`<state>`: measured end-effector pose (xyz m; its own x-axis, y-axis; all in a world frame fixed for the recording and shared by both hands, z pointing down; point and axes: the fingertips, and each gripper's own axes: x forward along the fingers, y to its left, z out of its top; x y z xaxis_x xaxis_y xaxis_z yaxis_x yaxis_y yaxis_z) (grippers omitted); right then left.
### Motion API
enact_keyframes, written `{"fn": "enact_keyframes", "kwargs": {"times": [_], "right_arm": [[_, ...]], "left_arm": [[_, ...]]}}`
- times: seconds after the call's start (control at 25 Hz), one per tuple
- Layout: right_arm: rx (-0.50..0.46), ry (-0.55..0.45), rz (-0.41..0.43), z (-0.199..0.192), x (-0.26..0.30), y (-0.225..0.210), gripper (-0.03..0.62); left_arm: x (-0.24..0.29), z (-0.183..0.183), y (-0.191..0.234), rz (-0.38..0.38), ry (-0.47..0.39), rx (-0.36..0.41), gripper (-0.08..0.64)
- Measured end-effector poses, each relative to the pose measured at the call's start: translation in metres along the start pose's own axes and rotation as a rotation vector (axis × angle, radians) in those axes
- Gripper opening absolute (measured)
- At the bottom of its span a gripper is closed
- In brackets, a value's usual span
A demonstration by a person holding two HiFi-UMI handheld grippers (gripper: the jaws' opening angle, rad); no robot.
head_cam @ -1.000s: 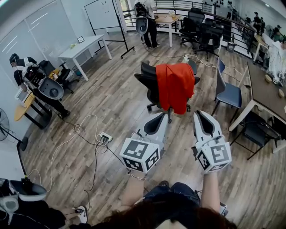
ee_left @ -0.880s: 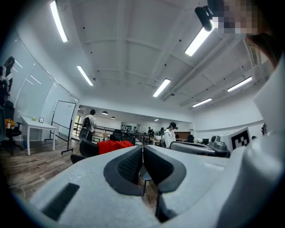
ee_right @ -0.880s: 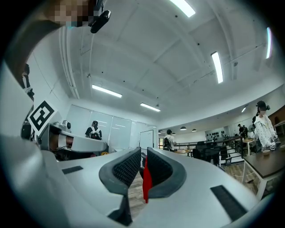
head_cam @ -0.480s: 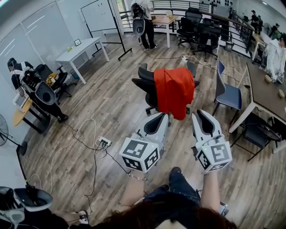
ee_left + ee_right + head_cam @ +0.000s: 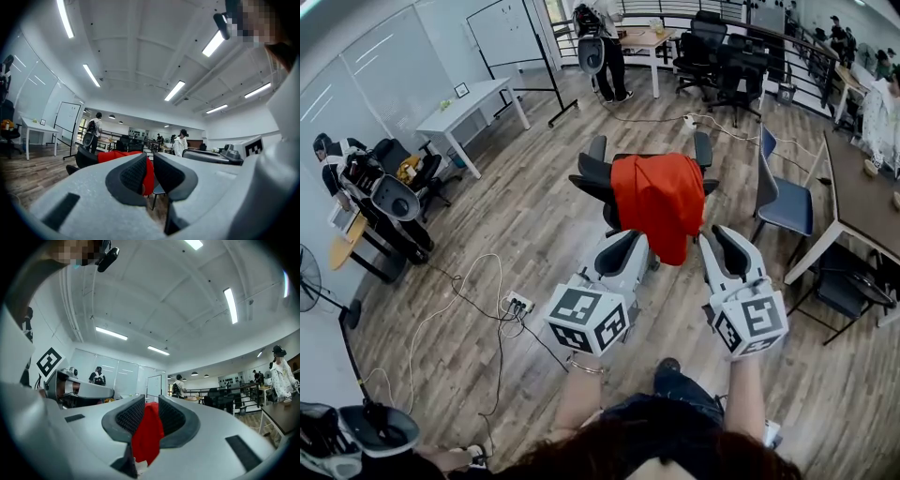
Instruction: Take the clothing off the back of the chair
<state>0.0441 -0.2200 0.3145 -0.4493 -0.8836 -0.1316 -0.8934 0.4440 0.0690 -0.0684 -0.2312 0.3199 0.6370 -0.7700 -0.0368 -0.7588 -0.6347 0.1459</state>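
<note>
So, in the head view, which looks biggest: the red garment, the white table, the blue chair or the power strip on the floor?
1. red garment
2. white table and blue chair: about alike, and the table stands farther off, so unranked
3. power strip

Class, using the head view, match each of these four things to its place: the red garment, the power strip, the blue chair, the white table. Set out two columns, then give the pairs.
Things
1. red garment
2. power strip
3. blue chair
4. white table

Places
A. on the wood floor, among cables
B. beside the dark table at right
C. by the wall at upper left
D. draped over the back of the black office chair

Pairs: 1-D, 2-A, 3-B, 4-C
</note>
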Motion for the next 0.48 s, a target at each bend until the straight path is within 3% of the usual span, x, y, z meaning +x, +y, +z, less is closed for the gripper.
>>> {"fn": "enact_keyframes", "kwargs": {"times": [0.36,0.48], "right_arm": [[0.015,0.010,0.046,-0.009,0.039,-0.039,0.117],[0.019,0.022,0.065,-0.015,0.047,-0.049,0.134]], "left_arm": [[0.038,0.000,0.034,0.051,0.015,-0.014,0.074],[0.046,-0.001,0.041,0.063,0.014,-0.041,0.123]]}}
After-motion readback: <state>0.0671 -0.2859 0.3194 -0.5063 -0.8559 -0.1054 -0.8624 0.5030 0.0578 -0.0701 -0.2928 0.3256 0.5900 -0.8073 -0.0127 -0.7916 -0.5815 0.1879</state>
